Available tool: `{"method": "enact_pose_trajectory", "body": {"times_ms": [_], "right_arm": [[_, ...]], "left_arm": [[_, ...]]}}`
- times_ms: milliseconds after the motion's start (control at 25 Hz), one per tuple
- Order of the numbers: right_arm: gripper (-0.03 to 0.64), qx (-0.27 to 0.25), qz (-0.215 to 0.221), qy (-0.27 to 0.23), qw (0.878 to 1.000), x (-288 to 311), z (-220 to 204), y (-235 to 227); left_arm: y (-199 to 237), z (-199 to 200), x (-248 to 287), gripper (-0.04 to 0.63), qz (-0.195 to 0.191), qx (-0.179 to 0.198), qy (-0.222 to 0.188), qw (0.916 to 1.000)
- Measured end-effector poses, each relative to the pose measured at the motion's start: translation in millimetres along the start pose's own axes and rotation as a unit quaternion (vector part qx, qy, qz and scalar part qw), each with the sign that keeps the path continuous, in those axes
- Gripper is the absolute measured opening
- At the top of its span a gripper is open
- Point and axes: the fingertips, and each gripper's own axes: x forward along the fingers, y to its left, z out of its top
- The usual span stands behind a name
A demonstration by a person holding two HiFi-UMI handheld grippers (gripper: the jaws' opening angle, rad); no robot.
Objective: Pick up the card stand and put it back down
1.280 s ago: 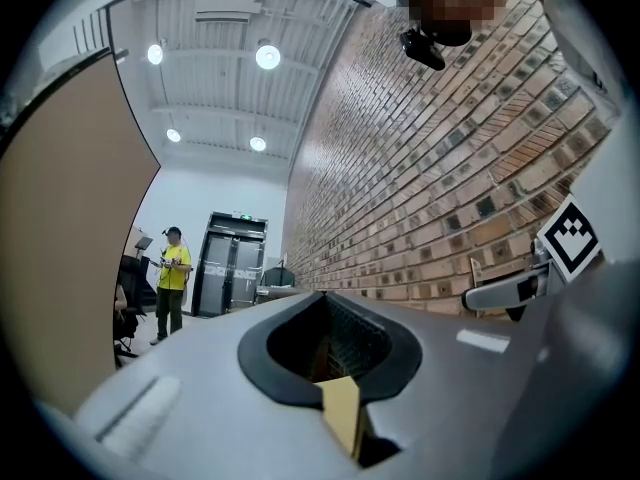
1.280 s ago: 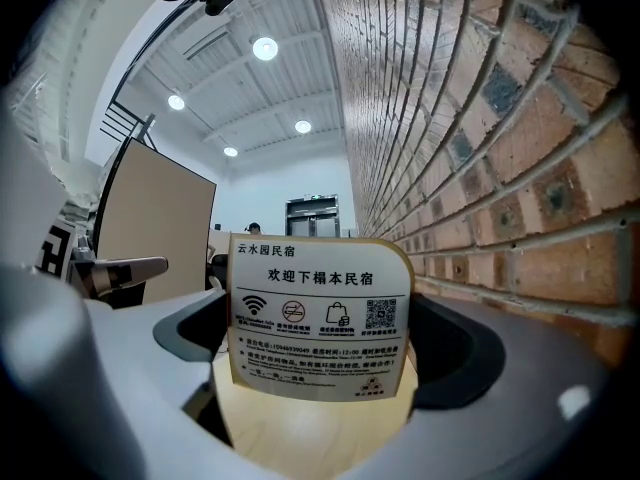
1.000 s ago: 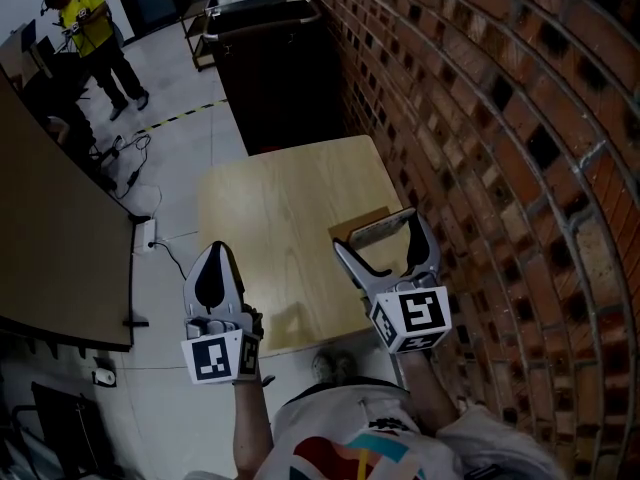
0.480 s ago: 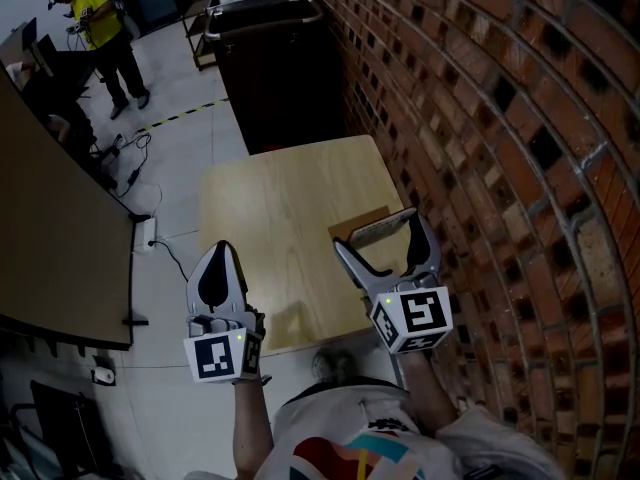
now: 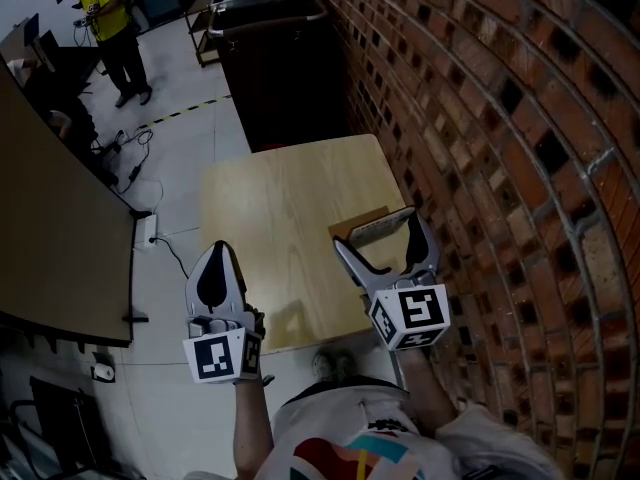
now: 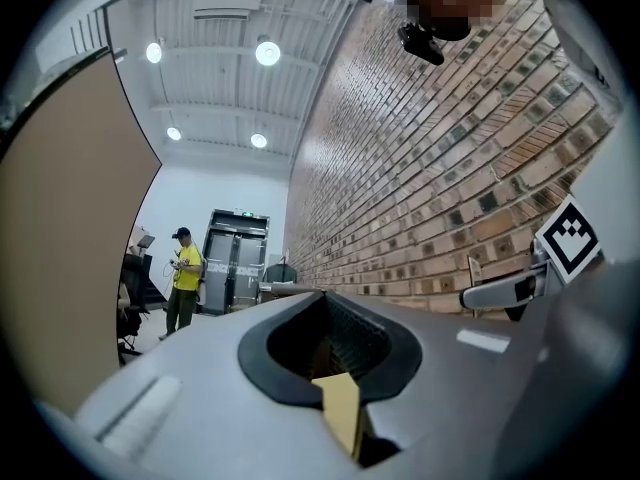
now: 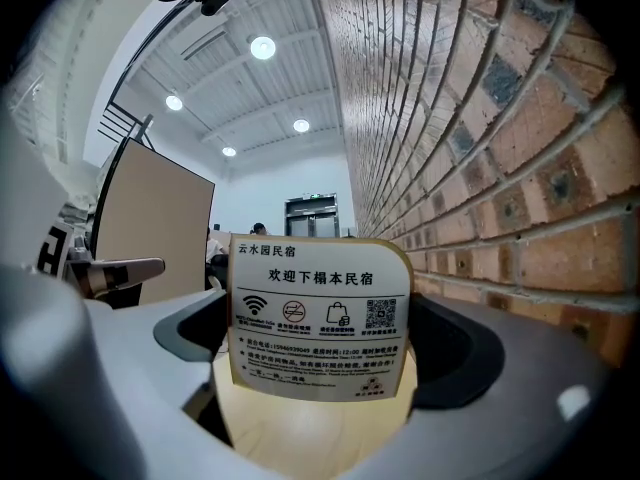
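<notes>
From the head view we see the left gripper (image 5: 215, 258) held over the near edge of the wooden table (image 5: 280, 198), its jaws pressed together with nothing in them. The right gripper (image 5: 380, 240) sits at the table's right side by the brick wall (image 5: 480, 118), jaws spread wide on either side of the card stand (image 5: 368, 232), which rests upright on the tabletop. A person in a yellow top (image 5: 105, 13) stands far off on the floor.

In the left gripper view we find the jaws meeting, leaving only a thin slit.

In the right gripper view the card stand (image 7: 320, 313) fills the gap between the wide-apart jaws, its printed face toward us and the table (image 7: 310, 433) under it. We cannot tell whether the pads touch its edges
</notes>
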Motion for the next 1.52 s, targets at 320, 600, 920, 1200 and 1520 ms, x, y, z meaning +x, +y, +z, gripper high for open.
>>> {"method": "enact_pose_trajectory", "body": {"times_ms": [320,600,920,1200,1520], "right_arm": [[0.552,-0.021,-0.007,0.025,0.999,60,-26,-15],[0.540,-0.069,-0.029,0.044,0.996,148,-51,-42],[0.540,-0.039,-0.057,0.118,0.991,236,-119,-79],[0.540,-0.024,-0.061,0.159,0.985,273,-174,-80],[0.540,0.016,-0.072,0.211,0.975,302,-222,-83]], "left_arm": [[1,-14,4,0.006,0.002,-0.017,0.012,0.9998],[3,-32,10,0.006,-0.006,-0.011,0.035,0.9993],[25,-57,25,0.006,0.017,-0.009,0.070,0.9973],[46,-79,29,0.006,0.037,-0.005,0.099,0.9943],[66,-93,28,0.006,0.059,-0.002,0.118,0.9912]]}}
